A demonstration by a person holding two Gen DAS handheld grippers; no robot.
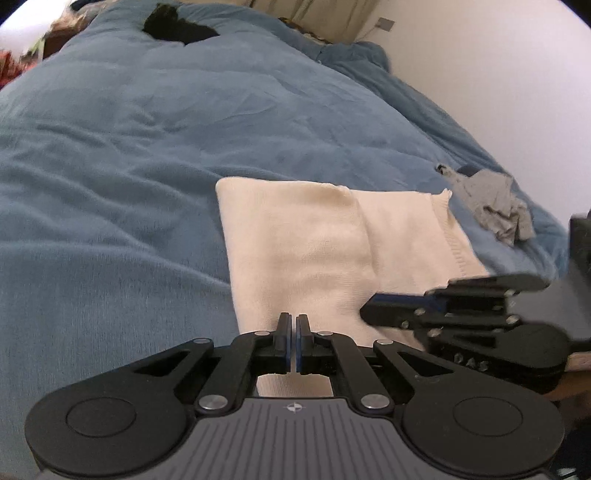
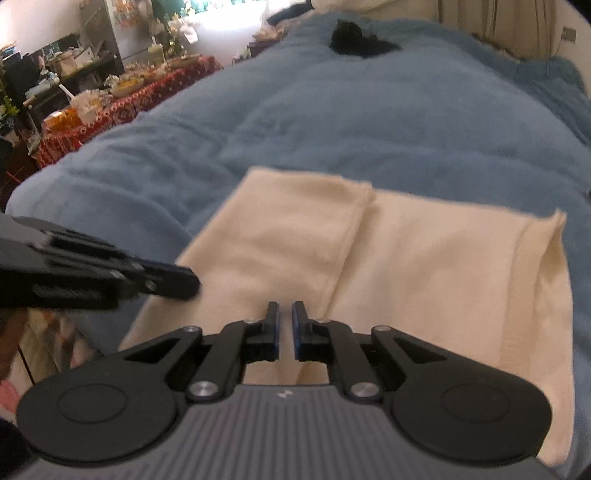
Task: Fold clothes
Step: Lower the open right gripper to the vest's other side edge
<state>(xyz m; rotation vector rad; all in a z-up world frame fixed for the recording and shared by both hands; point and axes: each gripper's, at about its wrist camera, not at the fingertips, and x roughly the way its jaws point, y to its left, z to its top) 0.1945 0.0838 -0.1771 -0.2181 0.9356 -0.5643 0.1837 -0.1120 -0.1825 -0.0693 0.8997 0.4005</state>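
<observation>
— Blue duvet (image 1: pixel 155 155) covers the bed; the cream sweater (image 1: pixel 295 240) lies folded on its near part, one panel lapped over the other.

— And the grippers?

— Left gripper (image 1: pixel 294 339) pressed together, empty. Right gripper (image 2: pixel 285 328) nearly closed, nothing between its pads.

— Next fold?

— Probably pinch the near hem at both corners and lift evenly, so the layers don't slip.

— Anything unclear?

— That near hem sits under the grippers. A grey garment (image 1: pixel 495 206) and a black garment (image 1: pixel 177 26) are too crumpled to identify.
</observation>
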